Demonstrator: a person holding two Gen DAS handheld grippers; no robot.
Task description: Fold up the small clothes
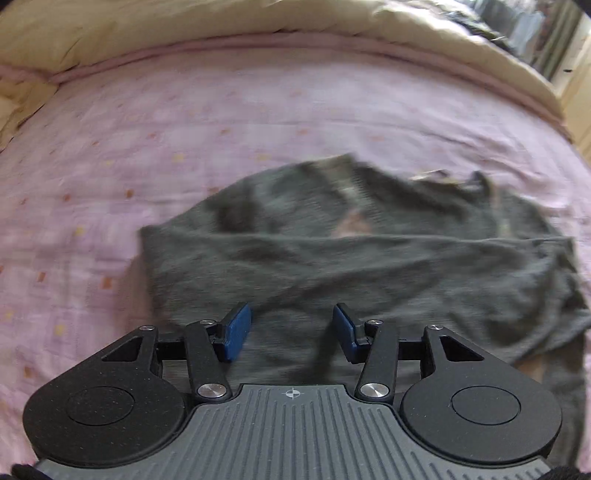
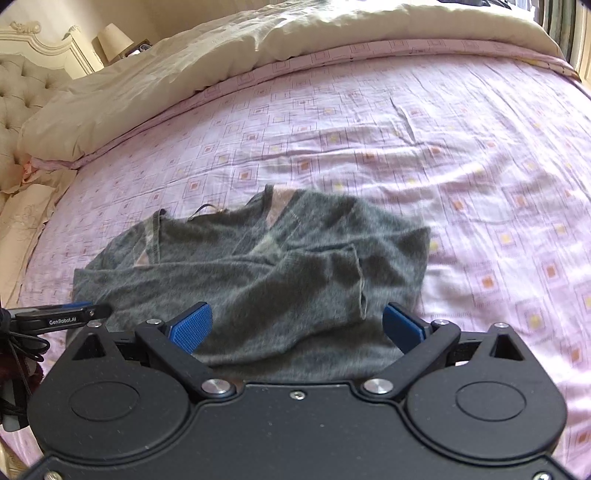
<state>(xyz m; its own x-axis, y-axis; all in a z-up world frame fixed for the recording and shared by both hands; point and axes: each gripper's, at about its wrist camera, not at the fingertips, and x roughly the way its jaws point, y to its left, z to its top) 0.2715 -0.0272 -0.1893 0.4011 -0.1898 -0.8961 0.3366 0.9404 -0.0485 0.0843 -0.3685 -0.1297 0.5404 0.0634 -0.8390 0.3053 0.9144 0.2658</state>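
Observation:
A small dark grey knitted sweater (image 1: 351,258) (image 2: 258,273) lies partly folded on the pink patterned bedsheet (image 1: 147,147) (image 2: 406,147). One sleeve (image 2: 321,266) is laid across its body, the cuff pointing right. My left gripper (image 1: 291,332) is open just above the sweater's near edge, nothing between its blue pads (image 1: 236,332). My right gripper (image 2: 295,326) is open wide over the sweater's near hem, holding nothing. The left gripper's tip (image 2: 74,312) shows at the left edge of the right wrist view, beside the sweater's left side.
A cream duvet (image 2: 221,55) (image 1: 184,29) is bunched along the far side of the bed. A tufted headboard (image 2: 22,85) and a lamp (image 2: 112,40) stand far left. Open sheet lies to the right of the sweater (image 2: 498,221).

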